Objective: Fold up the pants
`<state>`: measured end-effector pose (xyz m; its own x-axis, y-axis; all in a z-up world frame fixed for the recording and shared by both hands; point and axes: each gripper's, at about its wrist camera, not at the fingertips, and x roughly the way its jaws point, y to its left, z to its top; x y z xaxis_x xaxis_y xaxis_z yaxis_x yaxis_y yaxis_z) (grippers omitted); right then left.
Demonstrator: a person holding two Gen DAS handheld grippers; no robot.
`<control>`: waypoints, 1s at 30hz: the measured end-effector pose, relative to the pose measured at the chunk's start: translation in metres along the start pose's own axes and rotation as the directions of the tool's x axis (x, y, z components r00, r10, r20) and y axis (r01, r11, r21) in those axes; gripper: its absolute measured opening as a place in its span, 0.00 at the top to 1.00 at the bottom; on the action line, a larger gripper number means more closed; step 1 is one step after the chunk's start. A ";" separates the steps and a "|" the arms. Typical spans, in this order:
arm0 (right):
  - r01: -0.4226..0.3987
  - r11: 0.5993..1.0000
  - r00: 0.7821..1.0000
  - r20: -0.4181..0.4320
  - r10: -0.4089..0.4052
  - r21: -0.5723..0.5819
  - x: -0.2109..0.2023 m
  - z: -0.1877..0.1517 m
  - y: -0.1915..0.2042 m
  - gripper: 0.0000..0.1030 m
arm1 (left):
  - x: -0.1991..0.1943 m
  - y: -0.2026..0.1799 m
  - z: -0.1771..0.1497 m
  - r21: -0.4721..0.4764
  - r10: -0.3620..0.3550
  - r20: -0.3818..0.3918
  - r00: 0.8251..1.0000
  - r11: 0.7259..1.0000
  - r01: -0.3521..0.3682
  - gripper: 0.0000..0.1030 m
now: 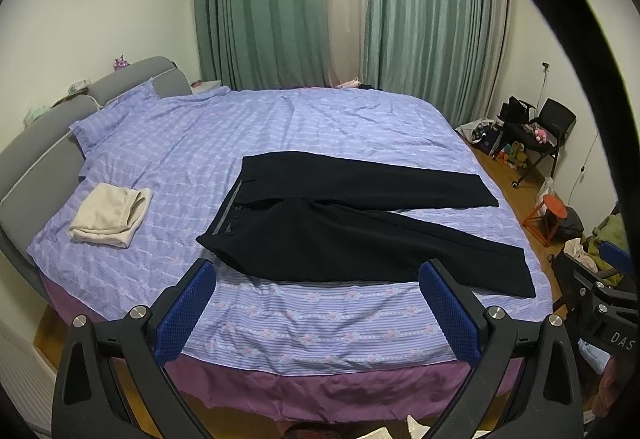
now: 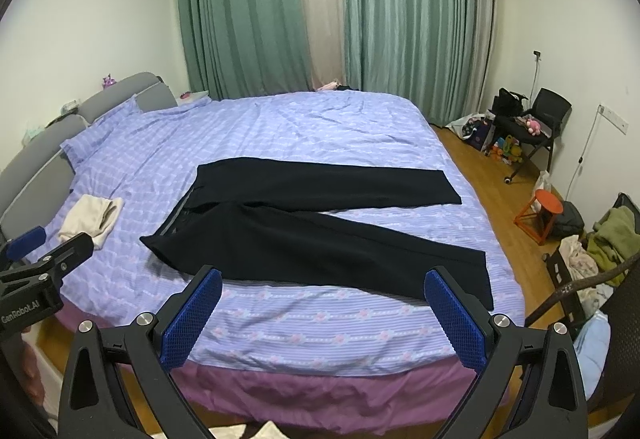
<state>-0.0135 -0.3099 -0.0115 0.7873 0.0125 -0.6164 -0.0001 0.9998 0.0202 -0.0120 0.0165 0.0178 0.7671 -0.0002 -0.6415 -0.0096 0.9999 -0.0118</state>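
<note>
Pants [image 1: 352, 223] flat, near bed [image 1: 320, 335] edge

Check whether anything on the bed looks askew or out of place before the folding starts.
Nothing is damaged or spilled. The black pants lie flat on the purple striped bedspread, legs splayed in a V. A folded cream garment sits apart near the headboard.
</note>
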 end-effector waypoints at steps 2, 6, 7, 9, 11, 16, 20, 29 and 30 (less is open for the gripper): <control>0.000 1.000 1.000 -0.003 0.000 -0.002 0.001 -0.001 0.004 0.01 | 0.001 0.002 0.000 -0.002 -0.001 -0.002 1.000 1.000 0.001 0.00; 0.002 1.000 1.000 -0.012 -0.002 -0.004 0.004 -0.002 0.009 0.01 | 0.003 0.007 -0.001 -0.005 0.000 -0.005 1.000 1.000 0.000 0.00; 0.003 1.000 1.000 -0.014 -0.003 -0.005 0.005 -0.001 0.010 0.01 | 0.003 0.009 -0.002 -0.006 0.000 -0.006 1.000 1.000 0.000 0.00; 0.002 1.000 1.000 -0.021 -0.003 -0.007 0.008 0.000 0.013 0.01 | 0.005 0.013 -0.002 -0.008 0.000 -0.009 1.000 1.000 0.000 0.00; 0.003 1.000 1.000 -0.028 -0.003 -0.010 0.011 0.000 0.017 0.01 | 0.008 0.017 -0.002 -0.009 0.005 -0.011 1.000 1.000 -0.005 0.00; 0.001 1.000 0.999 -0.054 -0.002 -0.014 0.022 0.001 0.030 0.01 | 0.018 0.033 -0.004 -0.013 0.017 -0.019 1.000 1.000 -0.017 0.00; -0.005 1.000 0.996 -0.084 0.004 -0.013 0.041 -0.002 0.042 0.01 | 0.030 0.047 -0.008 -0.003 0.049 -0.012 0.999 0.999 -0.049 0.00; 0.012 1.000 0.975 -0.220 -0.010 0.007 0.132 -0.014 0.086 0.01 | 0.101 0.093 -0.016 0.069 0.082 -0.047 0.995 0.995 -0.079 0.00; 0.016 1.000 0.970 -0.244 -0.010 0.020 0.150 -0.018 0.092 0.01 | 0.112 0.098 -0.016 0.072 0.082 -0.064 0.995 0.994 -0.077 0.00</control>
<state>0.0933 -0.2159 -0.1162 0.6128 0.0057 -0.7902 0.0246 0.9994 0.0263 0.0621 0.1143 -0.0674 0.7209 0.0810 -0.6883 -0.0227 0.9954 0.0933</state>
